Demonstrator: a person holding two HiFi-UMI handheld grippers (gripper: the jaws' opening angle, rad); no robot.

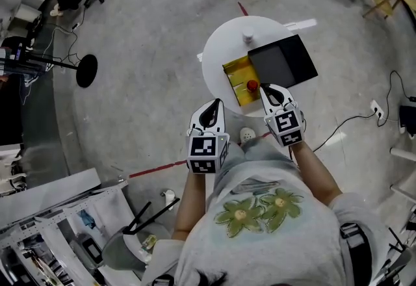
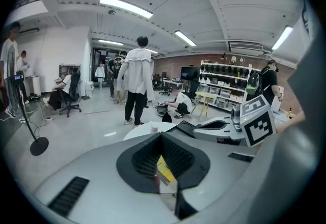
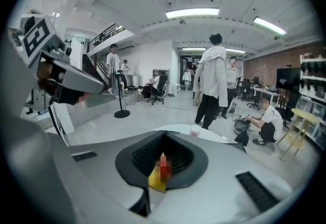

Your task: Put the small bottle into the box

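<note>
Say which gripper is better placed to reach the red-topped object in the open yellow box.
Right, probably. The right gripper sits at the yellow box, beside the red-topped object; the left gripper hangs short of the round white table. Both look shut.

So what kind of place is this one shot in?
Likely an open-plan lab or workshop: a polished floor, stocked shelves by a brick wall, an office chair, and several people about.
</note>
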